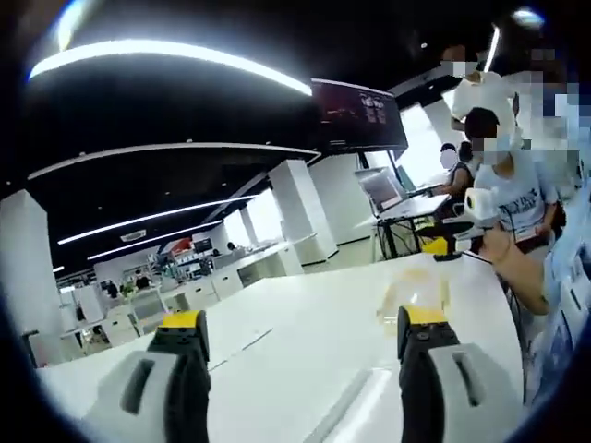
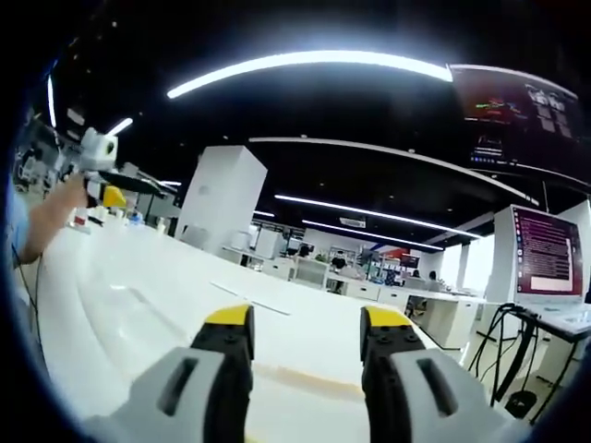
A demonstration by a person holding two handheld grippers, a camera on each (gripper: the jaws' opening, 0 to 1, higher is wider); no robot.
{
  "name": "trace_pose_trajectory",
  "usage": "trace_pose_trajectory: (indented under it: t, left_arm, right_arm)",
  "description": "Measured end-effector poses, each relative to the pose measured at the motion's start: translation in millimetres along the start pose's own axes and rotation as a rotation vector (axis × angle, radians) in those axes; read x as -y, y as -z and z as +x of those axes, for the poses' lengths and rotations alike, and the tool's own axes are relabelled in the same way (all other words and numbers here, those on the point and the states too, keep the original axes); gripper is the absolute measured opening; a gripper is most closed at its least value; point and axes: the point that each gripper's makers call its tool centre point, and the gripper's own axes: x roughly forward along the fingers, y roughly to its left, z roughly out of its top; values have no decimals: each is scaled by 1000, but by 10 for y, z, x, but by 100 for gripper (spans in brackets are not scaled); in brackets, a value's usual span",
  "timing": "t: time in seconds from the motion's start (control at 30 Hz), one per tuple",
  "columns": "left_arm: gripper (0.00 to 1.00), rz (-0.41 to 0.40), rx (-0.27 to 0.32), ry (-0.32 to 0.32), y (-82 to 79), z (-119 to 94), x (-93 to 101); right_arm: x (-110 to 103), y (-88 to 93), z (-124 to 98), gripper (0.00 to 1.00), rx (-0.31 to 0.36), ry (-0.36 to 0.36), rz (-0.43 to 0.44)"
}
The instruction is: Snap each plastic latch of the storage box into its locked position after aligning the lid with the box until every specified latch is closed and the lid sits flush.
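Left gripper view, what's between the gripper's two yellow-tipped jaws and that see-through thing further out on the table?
In the left gripper view, bare white table lies between the open left gripper and the blurry clear object.

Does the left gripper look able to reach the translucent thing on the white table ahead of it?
Probably yes: the left gripper is open, and the blurry translucent object lies just past its fingers on bare table, with nothing between.

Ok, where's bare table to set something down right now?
The white table is bare ahead of the left gripper, up to a faint clear object. Beyond the right gripper the tabletop is open too. It's crowded at the far right, where a seated person works.
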Motion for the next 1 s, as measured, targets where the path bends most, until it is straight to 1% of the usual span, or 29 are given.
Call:
trace_pose_trajectory:
  t: [0.07, 0.2, 0.27, 0.4, 0.5, 0.73, 0.83, 0.9, 1.0]
  left_arm:
    - [83, -1, -13, 29, 2, 96, 82]
    - [83, 13, -59, 90, 42, 300, 249]
    - [83, 7, -82, 132, 67, 394, 343]
    - [81, 8, -110, 177, 85, 557, 458]
    - [81, 10, -129, 213, 97, 644, 548]
    - [80, 13, -162, 270, 110, 771, 690]
    - [80, 13, -186, 310, 132, 840, 786]
    - [79, 17, -202, 322, 156, 868, 824]
    - [78, 29, -238, 360, 208, 961, 918]
  right_arm:
    - [14, 9, -9, 46, -2, 3, 1]
    - [31, 26, -22, 46, -8, 5, 2]
    - [35, 30, -28, 46, -9, 5, 0]
    - [46, 32, -46, 46, -8, 7, 0]
    - [57, 44, -60, 46, -14, 9, -1]
    - [55, 30, -69, 46, -14, 9, -8]
    - [48, 37, -67, 46, -16, 9, -7]
    - [45, 47, -66, 46, -19, 10, -7]
    - [37, 61, -63, 46, -24, 9, -6]
